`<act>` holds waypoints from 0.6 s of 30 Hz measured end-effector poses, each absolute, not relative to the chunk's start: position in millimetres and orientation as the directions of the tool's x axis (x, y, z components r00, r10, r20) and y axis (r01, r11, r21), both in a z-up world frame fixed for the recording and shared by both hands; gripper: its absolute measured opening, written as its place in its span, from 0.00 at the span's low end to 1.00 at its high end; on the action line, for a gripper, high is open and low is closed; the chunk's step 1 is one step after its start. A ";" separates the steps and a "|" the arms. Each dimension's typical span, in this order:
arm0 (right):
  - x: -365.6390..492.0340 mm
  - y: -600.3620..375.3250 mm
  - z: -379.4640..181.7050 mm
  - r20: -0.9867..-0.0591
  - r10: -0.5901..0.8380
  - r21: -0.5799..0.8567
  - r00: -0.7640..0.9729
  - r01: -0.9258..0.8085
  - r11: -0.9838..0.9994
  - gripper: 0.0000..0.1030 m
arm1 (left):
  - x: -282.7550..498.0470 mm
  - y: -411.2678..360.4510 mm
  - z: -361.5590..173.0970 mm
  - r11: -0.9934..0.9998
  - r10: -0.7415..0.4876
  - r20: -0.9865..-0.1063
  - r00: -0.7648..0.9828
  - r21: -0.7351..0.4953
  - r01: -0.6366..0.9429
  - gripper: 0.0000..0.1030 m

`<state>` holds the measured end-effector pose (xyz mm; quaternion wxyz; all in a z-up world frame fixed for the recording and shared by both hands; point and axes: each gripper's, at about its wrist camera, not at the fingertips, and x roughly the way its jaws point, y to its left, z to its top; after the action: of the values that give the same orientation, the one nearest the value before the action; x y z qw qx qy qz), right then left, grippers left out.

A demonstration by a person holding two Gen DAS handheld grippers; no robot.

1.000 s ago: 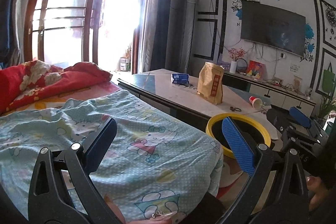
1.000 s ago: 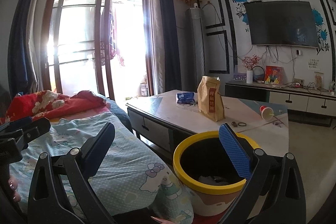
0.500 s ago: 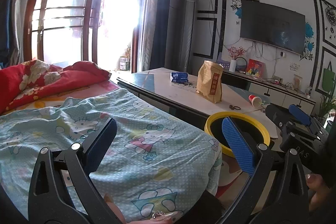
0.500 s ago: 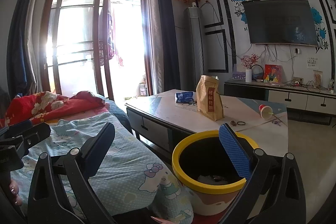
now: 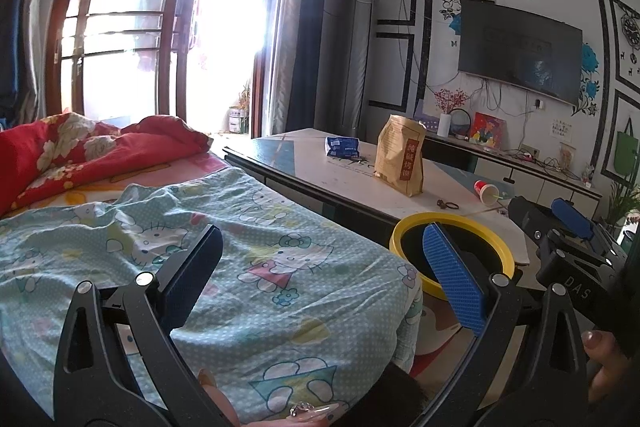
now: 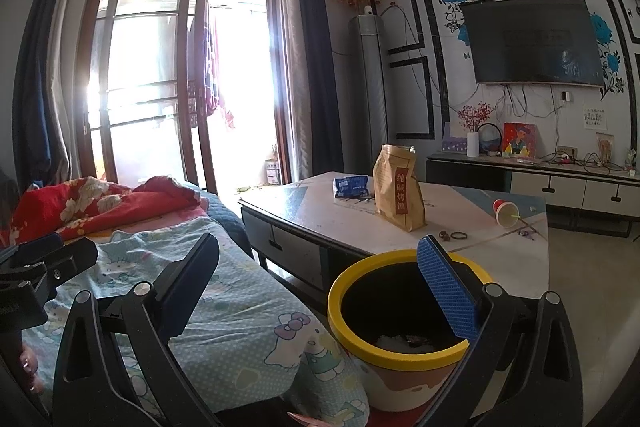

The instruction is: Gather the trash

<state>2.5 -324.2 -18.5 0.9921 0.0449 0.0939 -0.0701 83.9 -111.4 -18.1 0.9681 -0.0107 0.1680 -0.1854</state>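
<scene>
A yellow-rimmed trash bin (image 6: 404,327) stands on the floor between the bed and the coffee table, with some scraps at its bottom; its yellow rim (image 5: 452,223) also shows in the left wrist view. On the table lie a brown paper bag (image 6: 398,193), a blue wrapper (image 6: 352,185), a tipped red paper cup (image 6: 506,213) and small dark rings (image 6: 454,235). My left gripper (image 5: 324,275) hangs open and empty over the bed's corner. My right gripper (image 6: 320,283) is open and empty above the bin's near side.
The bed carries a light blue cartoon-print blanket (image 5: 248,267) and a red floral quilt (image 5: 80,151). A coffee table (image 6: 500,263) with a drawer stands beyond the bin. Further back are a TV cabinet (image 6: 560,183), a wall TV and a tall glass door.
Both grippers have drifted only slightly; the views shift a little. Both stay open and nothing was picked up or dropped.
</scene>
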 end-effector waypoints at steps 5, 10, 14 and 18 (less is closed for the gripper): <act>2.9 -324.1 -18.6 -0.192 -0.131 0.077 0.973 0.148 0.986 0.94 | 82.8 -111.9 -18.6 0.932 -0.359 -0.324 0.875 -0.081 0.353 0.89; 2.3 -323.9 -18.1 -0.195 -0.130 0.079 0.972 0.148 0.986 0.94 | 83.0 -111.9 -19.1 0.932 -0.361 -0.327 0.873 -0.082 0.354 0.89; 1.5 -324.5 -18.3 -0.189 -0.136 0.083 0.973 0.153 0.985 0.94 | 82.3 -111.5 -19.6 0.933 -0.358 -0.332 0.873 -0.086 0.350 0.89; 1.1 -323.8 -19.1 -0.193 -0.141 0.086 0.971 0.160 0.983 0.94 | 82.4 -111.7 -19.4 0.933 -0.358 -0.331 0.873 -0.084 0.350 0.89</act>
<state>1.1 -323.8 -19.1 0.9914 0.0507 0.0935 -0.0758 82.4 -111.7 -19.4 0.9677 -0.0108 0.1730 -0.1830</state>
